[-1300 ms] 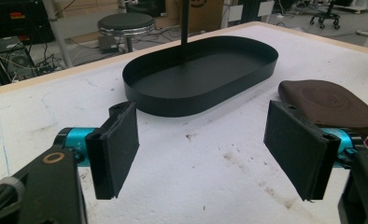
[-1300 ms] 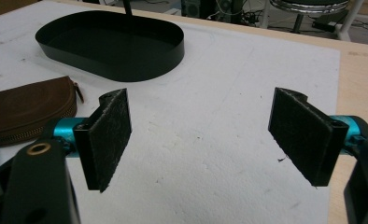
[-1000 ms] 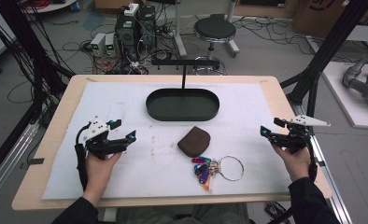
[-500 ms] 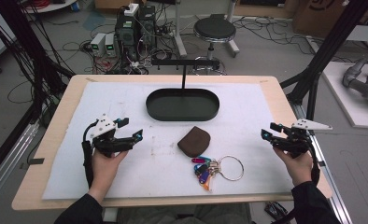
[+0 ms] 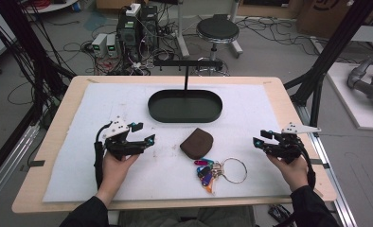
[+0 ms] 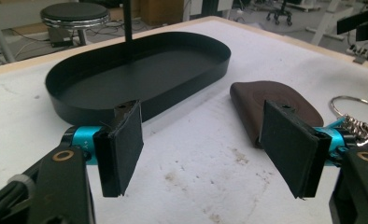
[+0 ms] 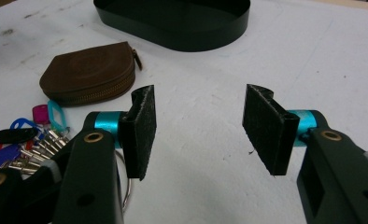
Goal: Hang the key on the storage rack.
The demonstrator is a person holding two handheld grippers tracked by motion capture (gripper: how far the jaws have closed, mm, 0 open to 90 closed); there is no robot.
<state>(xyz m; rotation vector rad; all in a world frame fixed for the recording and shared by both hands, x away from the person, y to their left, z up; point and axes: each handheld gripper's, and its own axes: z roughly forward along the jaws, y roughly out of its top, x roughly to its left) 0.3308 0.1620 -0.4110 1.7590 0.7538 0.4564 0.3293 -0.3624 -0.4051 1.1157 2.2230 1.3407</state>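
The brown leather zip pouch [image 5: 197, 143] lies at the centre of the high view, just below the black oval metal tray [image 5: 185, 105] and touching nothing; its long axis runs slightly upward to the right; the bunch of keys with coloured tags on a steel ring [image 5: 214, 170] sits just below it to the right. Your left gripper [image 5: 144, 134] stands to the pouch's left with its tips turned toward it, and looks the nearer of the two; its jaws have just been closing a little yet stand wide, nothing between them. Your right gripper [image 5: 261, 138] waits at the right, likewise narrowing, likewise gaping and bare. The tray holds nothing but its own upright post [image 5: 186, 78].
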